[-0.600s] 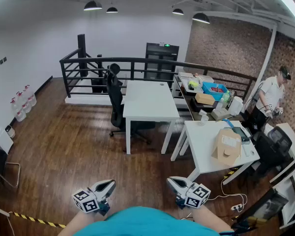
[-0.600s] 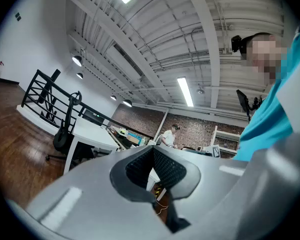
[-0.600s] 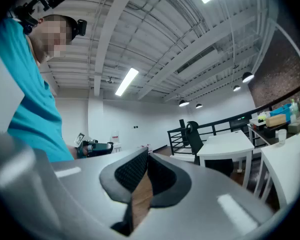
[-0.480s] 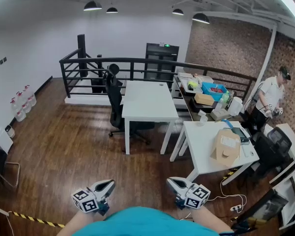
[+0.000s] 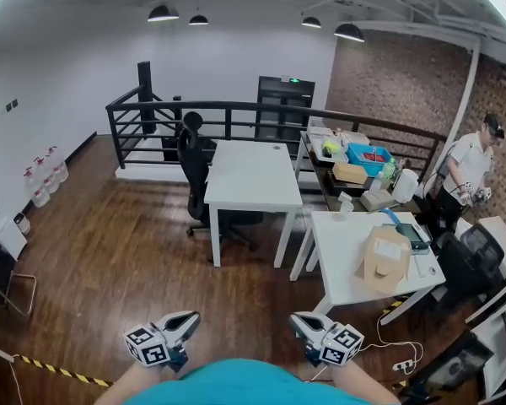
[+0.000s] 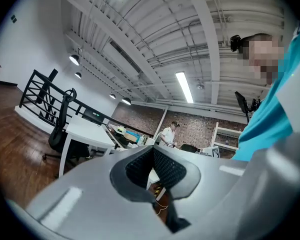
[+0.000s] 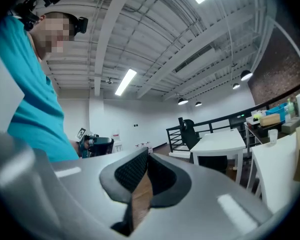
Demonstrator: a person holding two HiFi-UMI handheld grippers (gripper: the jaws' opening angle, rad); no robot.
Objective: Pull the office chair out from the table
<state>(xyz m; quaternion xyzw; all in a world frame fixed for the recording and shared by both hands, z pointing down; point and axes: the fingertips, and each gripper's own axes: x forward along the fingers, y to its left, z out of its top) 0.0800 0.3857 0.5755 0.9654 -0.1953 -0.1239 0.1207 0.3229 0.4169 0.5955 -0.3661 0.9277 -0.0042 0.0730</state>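
Left gripper (image 5: 184,319) and right gripper (image 5: 304,319) low by body, both jaws pressed together, nothing in them. Only change lately: view nudged a bit, grippers same place. Chair (image 5: 194,160) same spot, tucked at left side of far white tabletop (image 5: 251,171), well apart from grippers. Guess: pull not started, walk-up first.

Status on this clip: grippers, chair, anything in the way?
Left gripper and right gripper shut, empty, close to the body. Chair against table, left side, out of reach. Floor between looks open.
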